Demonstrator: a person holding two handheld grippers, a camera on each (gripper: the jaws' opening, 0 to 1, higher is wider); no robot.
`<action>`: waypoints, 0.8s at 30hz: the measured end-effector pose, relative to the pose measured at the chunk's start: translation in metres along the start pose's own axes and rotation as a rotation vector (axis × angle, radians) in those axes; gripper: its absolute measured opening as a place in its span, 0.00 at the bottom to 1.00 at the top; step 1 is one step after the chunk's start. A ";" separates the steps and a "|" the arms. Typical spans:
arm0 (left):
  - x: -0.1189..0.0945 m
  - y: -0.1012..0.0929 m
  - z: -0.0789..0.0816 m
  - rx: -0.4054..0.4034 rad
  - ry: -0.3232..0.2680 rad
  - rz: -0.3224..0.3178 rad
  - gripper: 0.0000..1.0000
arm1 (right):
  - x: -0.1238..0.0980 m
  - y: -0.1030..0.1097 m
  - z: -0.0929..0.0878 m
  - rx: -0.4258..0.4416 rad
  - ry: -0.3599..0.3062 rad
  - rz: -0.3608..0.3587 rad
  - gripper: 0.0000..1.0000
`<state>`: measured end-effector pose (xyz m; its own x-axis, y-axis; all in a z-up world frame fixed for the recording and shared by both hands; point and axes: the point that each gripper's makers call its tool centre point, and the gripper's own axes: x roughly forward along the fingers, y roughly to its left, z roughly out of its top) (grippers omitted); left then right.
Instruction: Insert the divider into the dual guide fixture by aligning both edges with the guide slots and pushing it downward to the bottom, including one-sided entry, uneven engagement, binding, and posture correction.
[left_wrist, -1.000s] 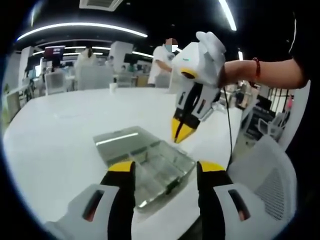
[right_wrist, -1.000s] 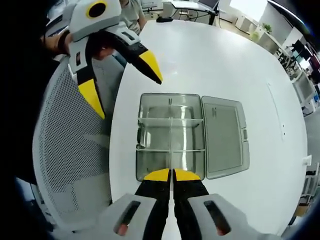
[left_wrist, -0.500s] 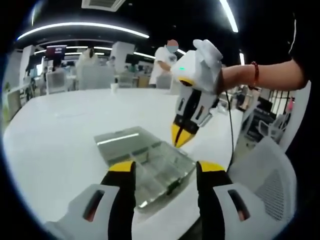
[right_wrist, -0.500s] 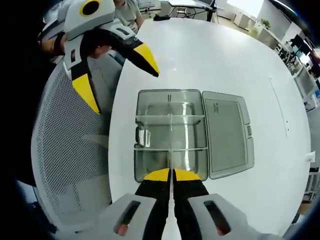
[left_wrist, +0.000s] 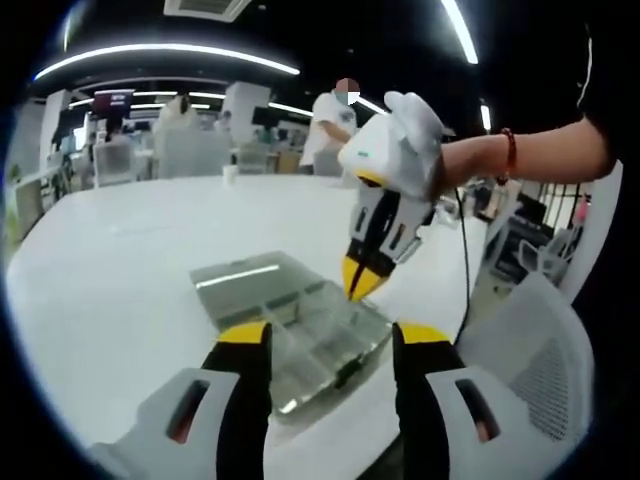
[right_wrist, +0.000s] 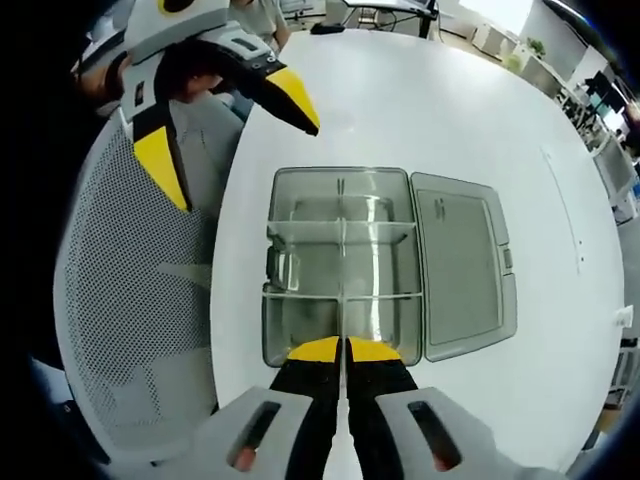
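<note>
We hold the right gripper directly above the clear dual guide fixture on the white table, its yellow tips pressed together on the thin transparent divider, which stands upright along the box's middle. Our left gripper hangs near the fixture's edge, spread wide and holding nothing. The fixture's lid lies open flat beside it.

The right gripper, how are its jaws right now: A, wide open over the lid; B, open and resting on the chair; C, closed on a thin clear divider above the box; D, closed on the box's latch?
C: in the right gripper view the right gripper has its yellow tips pressed together on the edge of a thin clear divider above the clear box.
</note>
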<state>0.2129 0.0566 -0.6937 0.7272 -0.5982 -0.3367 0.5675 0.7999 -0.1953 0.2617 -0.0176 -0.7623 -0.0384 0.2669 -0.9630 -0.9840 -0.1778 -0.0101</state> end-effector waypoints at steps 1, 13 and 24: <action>0.000 0.000 0.000 0.000 0.001 0.000 0.47 | 0.001 0.001 -0.001 0.000 0.001 0.003 0.00; 0.000 0.002 -0.002 -0.001 0.006 -0.001 0.47 | 0.010 0.001 -0.002 0.001 0.005 -0.011 0.00; -0.002 0.003 -0.003 -0.011 0.002 0.004 0.47 | 0.018 0.002 -0.004 -0.005 0.018 -0.028 0.00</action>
<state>0.2126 0.0603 -0.6962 0.7287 -0.5950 -0.3389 0.5604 0.8026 -0.2042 0.2600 -0.0165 -0.7807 -0.0075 0.2547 -0.9670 -0.9838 -0.1753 -0.0385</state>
